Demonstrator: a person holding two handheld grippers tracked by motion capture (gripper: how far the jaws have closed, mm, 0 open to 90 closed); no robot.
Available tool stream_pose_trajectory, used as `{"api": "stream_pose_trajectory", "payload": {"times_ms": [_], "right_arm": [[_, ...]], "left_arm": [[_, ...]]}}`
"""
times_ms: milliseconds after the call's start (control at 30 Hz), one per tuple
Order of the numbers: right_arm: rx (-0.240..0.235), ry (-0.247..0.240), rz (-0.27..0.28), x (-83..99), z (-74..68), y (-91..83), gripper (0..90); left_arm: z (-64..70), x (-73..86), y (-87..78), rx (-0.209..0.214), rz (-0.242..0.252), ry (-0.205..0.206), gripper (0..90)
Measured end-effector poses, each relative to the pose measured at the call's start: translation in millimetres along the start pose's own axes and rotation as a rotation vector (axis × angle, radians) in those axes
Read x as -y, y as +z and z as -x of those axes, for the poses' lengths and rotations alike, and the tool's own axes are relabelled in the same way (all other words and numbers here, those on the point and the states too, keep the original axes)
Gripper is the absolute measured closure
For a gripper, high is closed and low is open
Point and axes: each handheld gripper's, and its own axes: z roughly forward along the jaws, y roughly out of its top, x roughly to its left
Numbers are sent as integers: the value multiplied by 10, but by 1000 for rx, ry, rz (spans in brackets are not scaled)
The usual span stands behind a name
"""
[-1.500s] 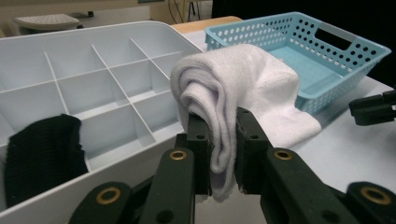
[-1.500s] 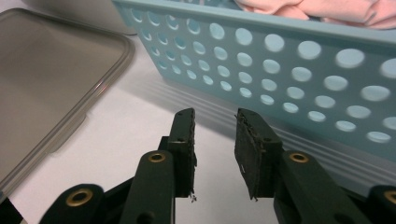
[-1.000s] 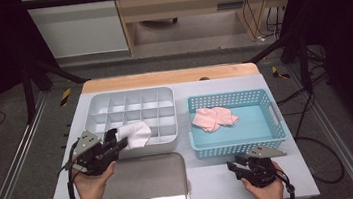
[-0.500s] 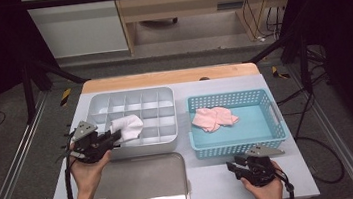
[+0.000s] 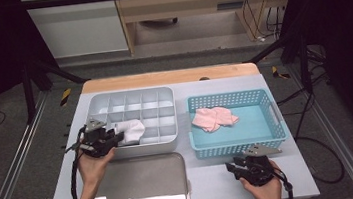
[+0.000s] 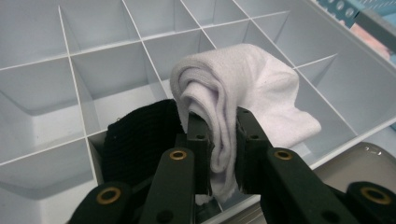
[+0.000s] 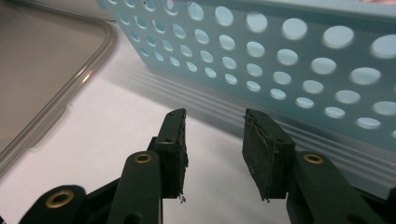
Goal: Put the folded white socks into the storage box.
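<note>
While our right hand is resting at the near right edge of the table (image 5: 210, 189), we are keeping the right gripper (image 5: 238, 167) low over the white surface with its jaws released, a clear gap showing between them and nothing inside. Just beyond those jaws the perforated near wall of the blue basket (image 7: 299, 51) is rising, and to their left the rounded corner of the grey tray (image 7: 51, 70) is lying flat on the table. In the high view that grey tray (image 5: 144, 183) is sitting at the near middle, between our two forearms.

Farther in on the left, we are holding the left gripper (image 5: 111, 139) at the near left corner of the white divided organizer (image 5: 164, 98). Its jaws are clenching a white sock (image 6: 243, 102), pinching a fold of the cloth between them, and the rest of the sock is bunching up above the jaws and draping over the dividers of the near compartments. A black sock (image 6: 140, 140) is lying in the compartment just left of the jaws, touching the white one.

To the right of the organizer, in the blue basket (image 5: 269, 134), a pink cloth (image 5: 213, 118) is lying crumpled toward its left end.
</note>
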Motion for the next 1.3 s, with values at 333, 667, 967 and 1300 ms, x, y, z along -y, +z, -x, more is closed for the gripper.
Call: {"api": "stream_pose_trajectory", "payload": {"times_ms": [333, 667, 967, 1300], "right_arm": [[-3, 1, -23, 1, 17, 45, 597], [-8, 10, -37, -3, 26, 70, 595], [-13, 8, -41, -1, 33, 73, 594], [-12, 13, -26, -1, 45, 40, 573]], "left_arm": [[75, -38, 54, -39, -86, 90, 781], [198, -117, 162, -92, -183, 149, 784], [169, -80, 351, -59, -237, 112, 789], [129, -131, 106, -46, -168, 87, 589]]}}
